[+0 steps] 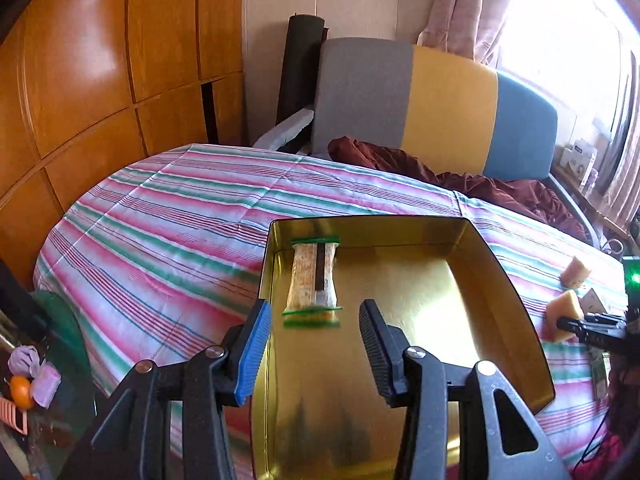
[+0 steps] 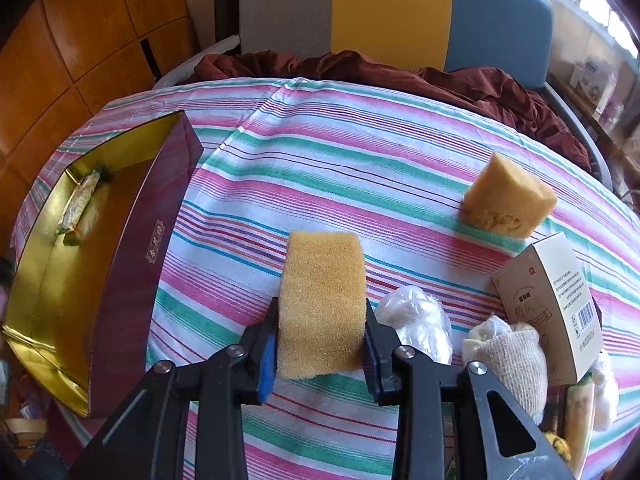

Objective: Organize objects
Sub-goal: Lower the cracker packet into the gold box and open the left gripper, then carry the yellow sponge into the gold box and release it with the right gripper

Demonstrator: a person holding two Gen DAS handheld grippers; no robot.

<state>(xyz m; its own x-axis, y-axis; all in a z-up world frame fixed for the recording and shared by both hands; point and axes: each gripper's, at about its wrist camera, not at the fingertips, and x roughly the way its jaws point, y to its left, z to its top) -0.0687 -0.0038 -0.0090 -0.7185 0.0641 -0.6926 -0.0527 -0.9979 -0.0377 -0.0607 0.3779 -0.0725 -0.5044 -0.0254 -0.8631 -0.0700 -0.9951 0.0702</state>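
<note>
Nearest to us, our right gripper [image 2: 322,344] is clenched on a yellow sponge [image 2: 322,300], its two pads pressing the sponge's sides while the block stands upright between them over the striped tablecloth [image 2: 320,168]. Just to the right of that gripper lie a crumpled clear plastic bag [image 2: 416,320] and a beige knitted cloth bundle [image 2: 508,356], and a small printed carton [image 2: 556,304] leans tilted just behind the bundle. Our left gripper [image 1: 316,344] is released, with nothing between its blue pad and its black pad; it hangs over the near part of the open gold-lined tin box [image 1: 500,280], and the blue pad sits at the box's left wall.

A little farther in, a wrapped snack bar [image 1: 314,278] with green crimped ends lies inside the box along its left wall. From the right wrist view the box [image 2: 136,256] shows a dark maroon outer side with gold lettering, and it rests on the cloth to the left of the held sponge, apart from it.

Farther still, a second yellow sponge [image 2: 506,200] sits on the cloth, well apart from the box. Beyond the table edge we see rumpled maroon fabric [image 2: 460,80] on a seat with a grey, yellow and blue backrest [image 1: 440,100], wooden panelling [image 1: 100,80] on the left, and a curtain [image 1: 468,4] by the bright window.
</note>
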